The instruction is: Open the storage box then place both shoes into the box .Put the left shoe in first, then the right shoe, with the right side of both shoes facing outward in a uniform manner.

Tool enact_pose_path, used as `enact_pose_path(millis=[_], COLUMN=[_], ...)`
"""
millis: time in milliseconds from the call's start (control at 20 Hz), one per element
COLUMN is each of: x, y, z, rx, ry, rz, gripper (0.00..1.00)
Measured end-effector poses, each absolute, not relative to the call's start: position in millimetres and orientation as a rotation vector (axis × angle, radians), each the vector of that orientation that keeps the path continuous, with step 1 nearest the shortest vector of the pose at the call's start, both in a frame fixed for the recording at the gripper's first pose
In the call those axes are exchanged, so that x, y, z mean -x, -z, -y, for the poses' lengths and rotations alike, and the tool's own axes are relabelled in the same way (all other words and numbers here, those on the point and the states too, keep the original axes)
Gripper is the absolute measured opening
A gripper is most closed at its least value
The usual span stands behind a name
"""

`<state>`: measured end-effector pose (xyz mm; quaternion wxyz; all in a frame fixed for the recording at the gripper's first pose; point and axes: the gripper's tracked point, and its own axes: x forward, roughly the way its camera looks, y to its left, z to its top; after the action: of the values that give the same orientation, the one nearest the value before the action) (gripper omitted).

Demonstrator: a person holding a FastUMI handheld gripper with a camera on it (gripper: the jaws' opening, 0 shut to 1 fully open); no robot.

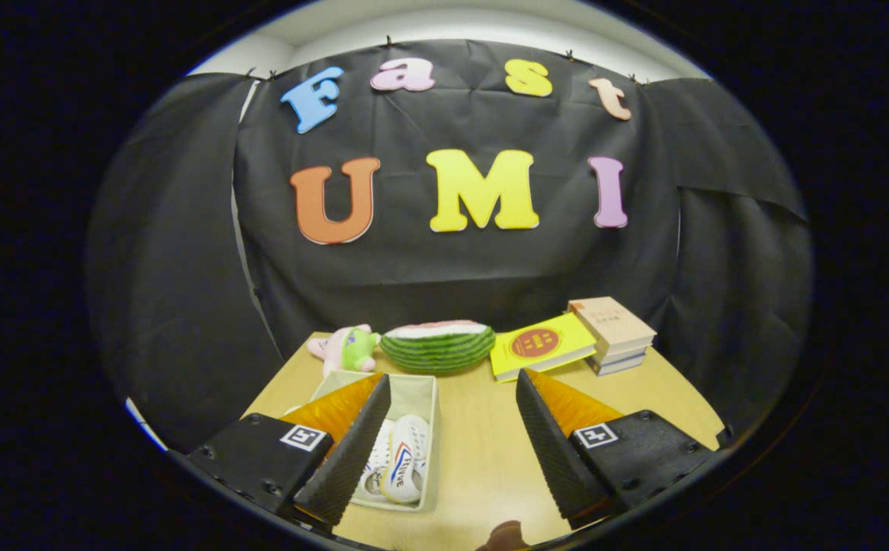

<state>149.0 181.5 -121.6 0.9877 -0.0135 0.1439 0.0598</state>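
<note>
Tool (452, 448) fingers stood wide apart, released, with nothing between them but bare worktop. The light wooden worktop (483, 459) carried all items in view.

An open, pale rectangular storage box (428, 398) sat on the worktop near its left edge, ahead of the left finger (349, 451), which overlapped the box's near left portion. Inside the box lay two white sneakers with red and blue side stripes (402, 459), placed side by side lengthwise; the one closer to the left finger was partly hidden by it, so its orientation could not be fully confirmed. The box lid was not identifiable.

The right finger (548, 444) hung over bare worktop, well apart from the box.

Beyond the box, toward the far edge of the worktop, the following items were arranged:
- a pink and green plush toy (349, 348) at the far left corner, just behind the box;
- a green striped plush watermelon slice with a red and white top (437, 346), beside the plush toy, near the middle of the far edge;
- a yellow book with a red round emblem (540, 344), lying flat to the right of the watermelon slice;
- a stack of books with a tan cover on top (614, 329), touching the yellow book at the far right corner.

A small dark brown rounded object (506, 536) showed at the near edge of the worktop; its identity could not be determined.
</note>
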Motion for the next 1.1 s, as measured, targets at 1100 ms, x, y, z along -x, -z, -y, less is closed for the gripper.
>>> enact_pose_path(millis=[1100], x=[10], y=[24], z=[-109], rx=[-0.063], ry=[-0.038], rz=[0.138], gripper=[1.0])
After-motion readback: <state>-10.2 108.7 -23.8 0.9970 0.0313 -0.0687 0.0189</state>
